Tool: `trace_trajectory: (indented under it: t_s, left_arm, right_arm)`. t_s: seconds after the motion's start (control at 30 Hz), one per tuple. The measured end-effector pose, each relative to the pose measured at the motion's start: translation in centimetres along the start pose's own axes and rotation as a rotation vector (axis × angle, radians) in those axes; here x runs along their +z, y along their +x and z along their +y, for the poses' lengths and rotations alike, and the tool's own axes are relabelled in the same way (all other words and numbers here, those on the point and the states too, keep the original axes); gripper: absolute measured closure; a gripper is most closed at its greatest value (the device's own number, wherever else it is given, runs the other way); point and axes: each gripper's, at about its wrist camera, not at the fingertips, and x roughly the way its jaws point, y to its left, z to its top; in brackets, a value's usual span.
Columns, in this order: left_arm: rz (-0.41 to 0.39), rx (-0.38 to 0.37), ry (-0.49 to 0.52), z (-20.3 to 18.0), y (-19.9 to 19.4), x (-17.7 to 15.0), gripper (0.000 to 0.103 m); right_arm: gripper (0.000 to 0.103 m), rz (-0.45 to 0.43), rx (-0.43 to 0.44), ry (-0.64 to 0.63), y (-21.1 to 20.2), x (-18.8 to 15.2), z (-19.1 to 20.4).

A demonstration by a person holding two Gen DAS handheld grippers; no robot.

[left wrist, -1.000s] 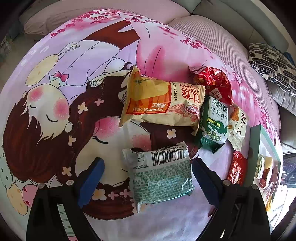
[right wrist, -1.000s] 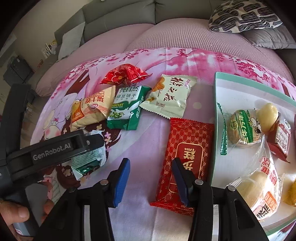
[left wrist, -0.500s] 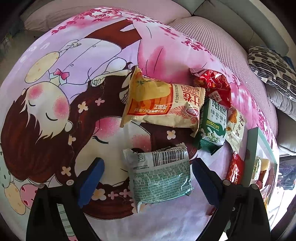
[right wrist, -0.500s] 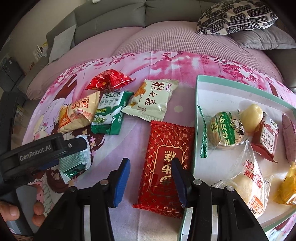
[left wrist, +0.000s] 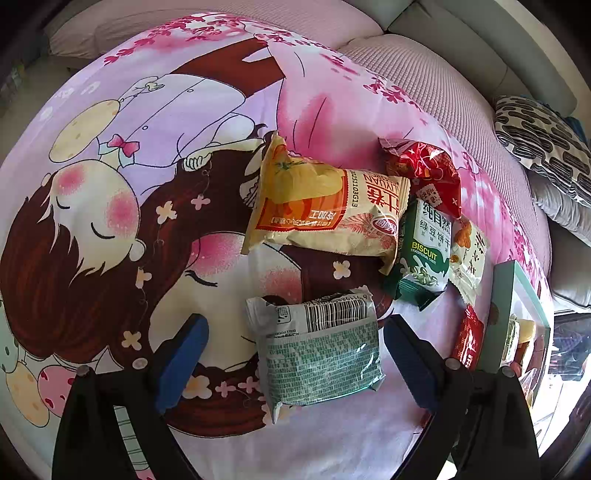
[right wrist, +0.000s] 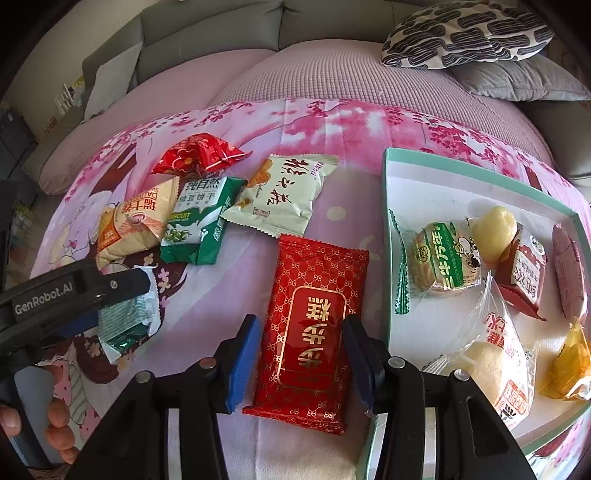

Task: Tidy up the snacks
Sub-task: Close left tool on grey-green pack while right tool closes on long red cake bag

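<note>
My left gripper (left wrist: 293, 354) points down at the cartoon cloth, open wide, and straddles a green and silver packet (left wrist: 317, 350) lying barcode side up. Neither pad touches it. In the right wrist view my right gripper (right wrist: 299, 363) hangs over a flat red packet with gold print (right wrist: 314, 325). Its jaws are opening slightly, and the packet's near end lies between the blue pads, flat on the cloth. A white tray with a mint rim (right wrist: 386, 221) sits just right of it and holds several wrapped snacks.
Beyond the grippers lie a yellow-orange packet (left wrist: 325, 210), a green biscuit packet (right wrist: 199, 225), a crinkled red packet (right wrist: 195, 155) and a cream packet (right wrist: 284, 195). Sofa cushions and a patterned pillow (right wrist: 465, 33) lie behind. A hand (right wrist: 55, 424) holds the left gripper.
The right gripper has shifted right, so the red packet, earlier beside its right finger, now lies between the pads. The left gripper and green packet have stayed put.
</note>
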Motion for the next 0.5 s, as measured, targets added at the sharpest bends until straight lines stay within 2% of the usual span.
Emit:
trace_trajectory:
  t_s: [0.13, 0.27, 0.33, 0.5]
  left_arm:
    - [0.0, 0.0, -0.004, -0.02, 0.02, -0.03, 0.007]
    - [0.0, 0.001, -0.002, -0.05, 0.03, -0.03, 0.007]
    - [0.001, -0.001, -0.002, 0.02, 0.02, -0.03, 0.007]
    - [0.003, -0.003, 0.002, 0.0, 0.05, -0.08, 0.007]
  right_arm:
    - [0.051, 0.016, -0.023, 0.001, -0.01, -0.07, 0.05]
    - [0.039, 0.05, -0.031, 0.004, 0.28, -0.4, 0.53]
    - [0.036, 0.048, -0.036, 0.002, 0.42, -0.45, 0.67]
    - [0.035, 0.031, 0.017, 0.019, 0.6, -0.39, 0.71]
